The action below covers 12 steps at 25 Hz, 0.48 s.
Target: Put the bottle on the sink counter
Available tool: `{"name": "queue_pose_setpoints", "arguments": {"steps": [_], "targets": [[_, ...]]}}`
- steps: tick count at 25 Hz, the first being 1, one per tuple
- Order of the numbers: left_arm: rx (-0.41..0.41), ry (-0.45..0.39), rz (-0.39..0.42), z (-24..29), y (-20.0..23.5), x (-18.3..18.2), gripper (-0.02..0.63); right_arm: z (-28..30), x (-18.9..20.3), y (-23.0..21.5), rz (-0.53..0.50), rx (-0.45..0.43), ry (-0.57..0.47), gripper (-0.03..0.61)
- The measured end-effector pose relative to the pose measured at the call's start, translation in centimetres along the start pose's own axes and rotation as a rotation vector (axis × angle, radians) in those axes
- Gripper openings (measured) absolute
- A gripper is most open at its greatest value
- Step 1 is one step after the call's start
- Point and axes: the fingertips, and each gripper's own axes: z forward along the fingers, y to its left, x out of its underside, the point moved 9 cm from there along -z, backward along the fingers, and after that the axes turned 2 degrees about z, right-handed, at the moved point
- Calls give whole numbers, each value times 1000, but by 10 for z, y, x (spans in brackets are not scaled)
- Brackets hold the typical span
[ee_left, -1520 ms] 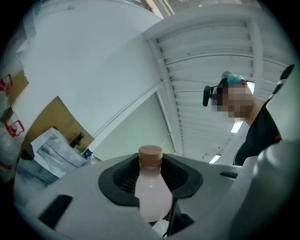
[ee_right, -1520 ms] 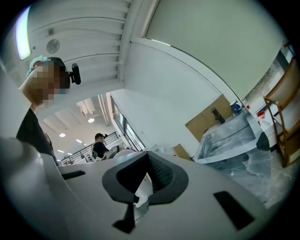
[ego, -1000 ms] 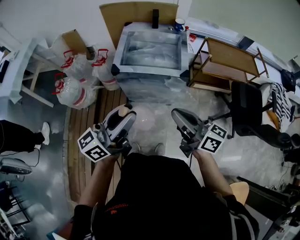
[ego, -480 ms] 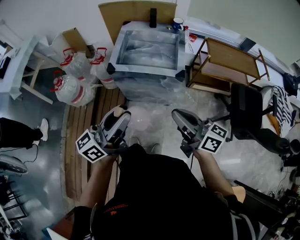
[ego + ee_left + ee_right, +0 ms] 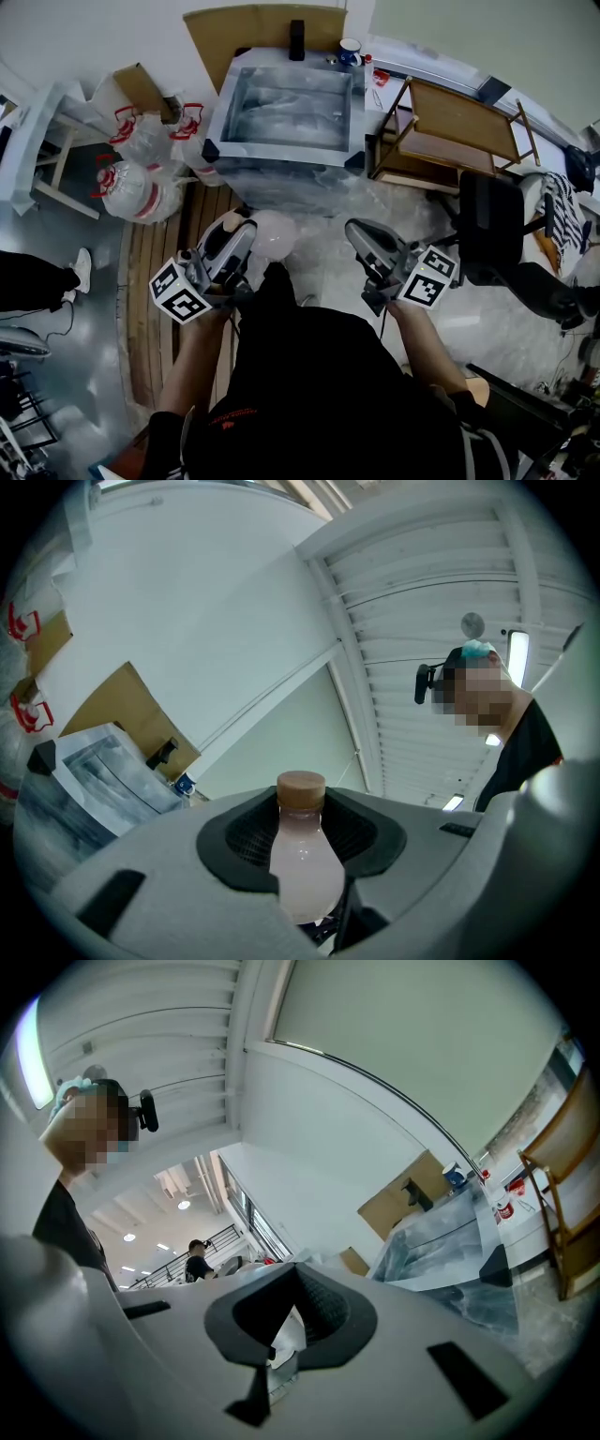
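A bottle (image 5: 302, 860) of pale pink liquid with a brown cap stands upright between the pads of my left gripper (image 5: 302, 841), which is shut on its body. In the head view the left gripper (image 5: 230, 251) is held low at the left, with the bottle's cap (image 5: 232, 222) showing at its tip. The steel sink (image 5: 214, 141), wrapped in clear plastic, stands ahead of both grippers, with some floor between. My right gripper (image 5: 364, 242) is level with the left one, its jaws together and nothing in them; the right gripper view (image 5: 291, 1330) shows the same.
A mug (image 5: 350, 49) and a small red-capped bottle (image 5: 366, 64) stand at the sink's far right corner. A wooden shelf unit (image 5: 459, 122) and a black office chair (image 5: 492, 220) are on the right. Tied white bags (image 5: 141, 169), cardboard (image 5: 253, 28) and wooden floor slats (image 5: 164, 272) lie to the left.
In the head view the sink has drifted left and looks slightly nearer. My left gripper with the bottle has shifted a little left. The right gripper holds its place.
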Motion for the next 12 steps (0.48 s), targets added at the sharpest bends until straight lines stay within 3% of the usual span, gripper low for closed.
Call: {"name": "queue_pose_setpoints", "arguments": {"steps": [5,12], "targets": [[6,10,-15,18,42,-12,137,25,-12,-29,10,30,-5,0],[7,34,-32,50,126,-58,137,99,-39,-74,32,63,-1,0]]}}
